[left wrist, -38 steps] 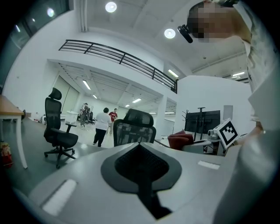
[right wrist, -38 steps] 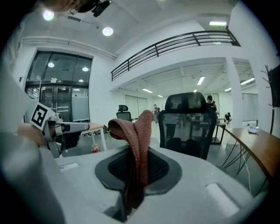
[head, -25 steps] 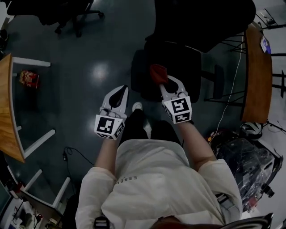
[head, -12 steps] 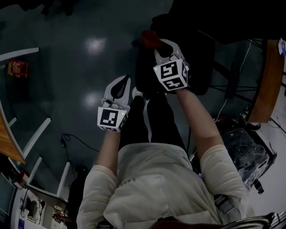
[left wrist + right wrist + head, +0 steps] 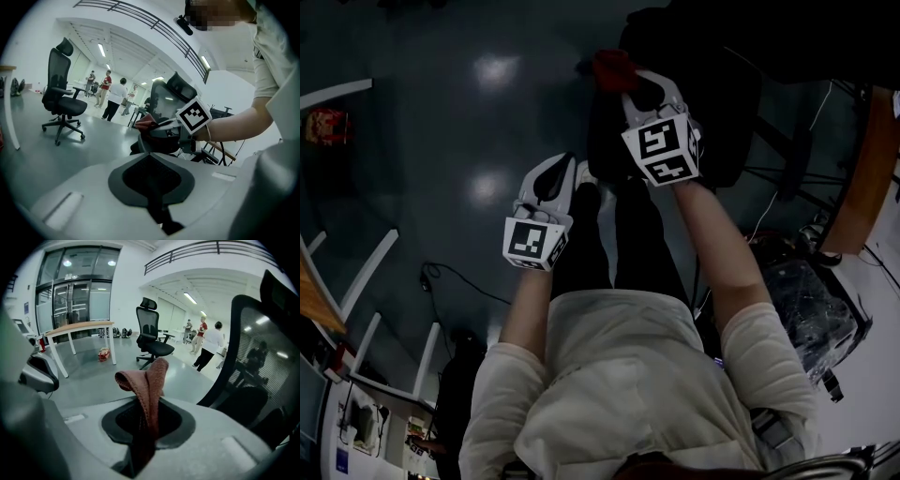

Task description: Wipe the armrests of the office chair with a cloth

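**Right tongs grip cloth at chair; left tongs closed, empty**

Head view: the right tongs point(image 5: 625, 82) hold a red cloth point(image 5: 609, 66) at the dark office chair point(image 5: 712, 84). Contact with an armrest cannot be determined. The left tongs point(image 5: 560, 173) hang lower, above the person's legs.

Left gripper view: jaws pressed together, nothing between them.

Right gripper view: jaws clamped on the cloth, its folded end standing above them. The chair's mesh back point(image 5: 255, 362) is close at right.

This is a large open office hall. Black mesh office chairs point(image 5: 146, 324) stand on a glossy grey floor point(image 5: 33, 145) near a wood-topped tabletop point(image 5: 79, 327) on white legs. Strip ceiling lights point(image 5: 101, 49), glass doors point(image 5: 77, 301), a mezzanine railing point(image 5: 187, 254) and standing people point(image 5: 121, 91) fill the background.
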Tool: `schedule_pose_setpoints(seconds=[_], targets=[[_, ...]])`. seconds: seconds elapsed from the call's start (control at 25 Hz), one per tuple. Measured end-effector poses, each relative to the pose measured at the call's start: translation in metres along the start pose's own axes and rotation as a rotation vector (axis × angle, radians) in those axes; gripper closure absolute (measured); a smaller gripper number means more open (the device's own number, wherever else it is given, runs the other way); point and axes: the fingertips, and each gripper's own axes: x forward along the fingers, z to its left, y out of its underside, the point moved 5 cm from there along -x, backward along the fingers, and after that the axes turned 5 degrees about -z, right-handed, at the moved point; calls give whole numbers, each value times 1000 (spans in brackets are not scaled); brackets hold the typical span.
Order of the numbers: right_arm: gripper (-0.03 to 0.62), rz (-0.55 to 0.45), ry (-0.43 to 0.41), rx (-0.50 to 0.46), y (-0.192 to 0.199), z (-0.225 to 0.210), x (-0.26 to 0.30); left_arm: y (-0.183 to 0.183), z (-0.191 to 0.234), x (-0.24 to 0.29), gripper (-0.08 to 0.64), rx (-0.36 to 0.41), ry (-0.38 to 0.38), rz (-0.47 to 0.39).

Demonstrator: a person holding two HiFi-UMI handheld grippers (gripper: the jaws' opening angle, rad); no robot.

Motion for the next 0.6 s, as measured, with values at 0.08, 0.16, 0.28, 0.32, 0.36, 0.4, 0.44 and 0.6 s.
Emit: schedule_pose_setpoints(seconds=[0.08, 0.16, 0.28, 0.32, 0.36, 0.4, 0.44, 0.6], targets=[[551, 4, -26, -5, 2, 12, -4, 0, 1, -4, 551, 5, -1, -2], [551, 3, -46, -10, 6, 26, -9, 4, 5, -8, 551, 9, -7, -9], [551, 0, -73, -7, 14, 45, -21, 7, 6, -14, 551, 13, -19, -18], [551, 0, -83, -3, 17, 51, -26, 8, 6, -16, 551, 14, -21, -18], [551, 0, -93, 1, 19, 59, -31, 9, 5, -18, 551, 13, -21, -18], [551, 2, -105, 6, 22, 66, -37, 9, 4, -20, 551, 13, -21, -19], [551, 5, -118, 12, 25, 74, -43, 10, 3, -22, 551, 14, -21, -19], [551, 20, -159, 53, 36, 104, -64, 12, -4, -29, 551, 28, -18, -16]])
